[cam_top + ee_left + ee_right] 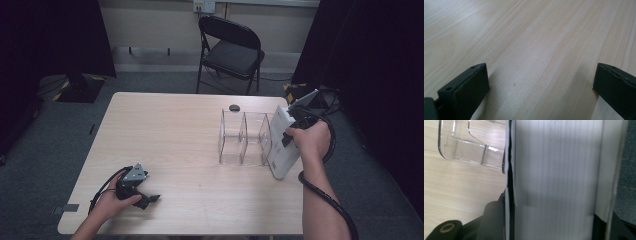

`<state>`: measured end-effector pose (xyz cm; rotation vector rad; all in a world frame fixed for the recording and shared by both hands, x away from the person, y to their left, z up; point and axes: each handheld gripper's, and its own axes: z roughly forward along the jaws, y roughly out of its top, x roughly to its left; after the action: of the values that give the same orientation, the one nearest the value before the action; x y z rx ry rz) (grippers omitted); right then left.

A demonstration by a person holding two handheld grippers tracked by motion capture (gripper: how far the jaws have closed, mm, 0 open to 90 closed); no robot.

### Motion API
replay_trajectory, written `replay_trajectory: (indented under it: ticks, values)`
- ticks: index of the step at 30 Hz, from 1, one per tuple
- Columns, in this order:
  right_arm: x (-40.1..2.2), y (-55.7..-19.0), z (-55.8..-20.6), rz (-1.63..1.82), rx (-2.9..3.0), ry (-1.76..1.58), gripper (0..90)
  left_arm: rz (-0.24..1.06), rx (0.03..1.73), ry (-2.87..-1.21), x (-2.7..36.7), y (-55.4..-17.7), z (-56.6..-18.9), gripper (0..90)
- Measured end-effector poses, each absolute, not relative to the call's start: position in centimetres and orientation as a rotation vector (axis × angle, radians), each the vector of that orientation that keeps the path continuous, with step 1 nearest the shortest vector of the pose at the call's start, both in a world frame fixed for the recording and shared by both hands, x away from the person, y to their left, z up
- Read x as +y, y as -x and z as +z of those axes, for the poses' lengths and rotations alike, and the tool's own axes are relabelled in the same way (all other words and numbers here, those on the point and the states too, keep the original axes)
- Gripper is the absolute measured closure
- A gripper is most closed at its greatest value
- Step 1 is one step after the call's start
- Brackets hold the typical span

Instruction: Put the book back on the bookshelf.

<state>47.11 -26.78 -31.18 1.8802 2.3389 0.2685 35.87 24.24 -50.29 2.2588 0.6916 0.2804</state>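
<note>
I note a black folding chair (231, 50) beyond the wooden table (175, 135), a small dark object (234, 107) near its far edge, black curtains (370, 55) flanking.

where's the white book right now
In the high view the white book stands near the table's right edge, clamped in the right gripper, just right of the clear divider rack.

The left gripper (541, 80) hangs with jaws apart over the wooden table (529, 37).
</note>
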Motion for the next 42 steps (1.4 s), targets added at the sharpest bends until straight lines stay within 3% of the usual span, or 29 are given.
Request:
replay_trajectory:
  ticks: [15, 42]
  values:
    - [-26.8, -47.5, -29.8, 0.304, 2.269, -1.937, 52.3, 0.281, 0.692, -2.260, 24.2, -35.9, -50.3, 0.0]
    - [-25.1, -50.5, -30.9, 0.304, 2.182, -1.953, 52.1, 0.281, 0.690, -2.270, 24.3, -35.9, -50.2, 0.0]
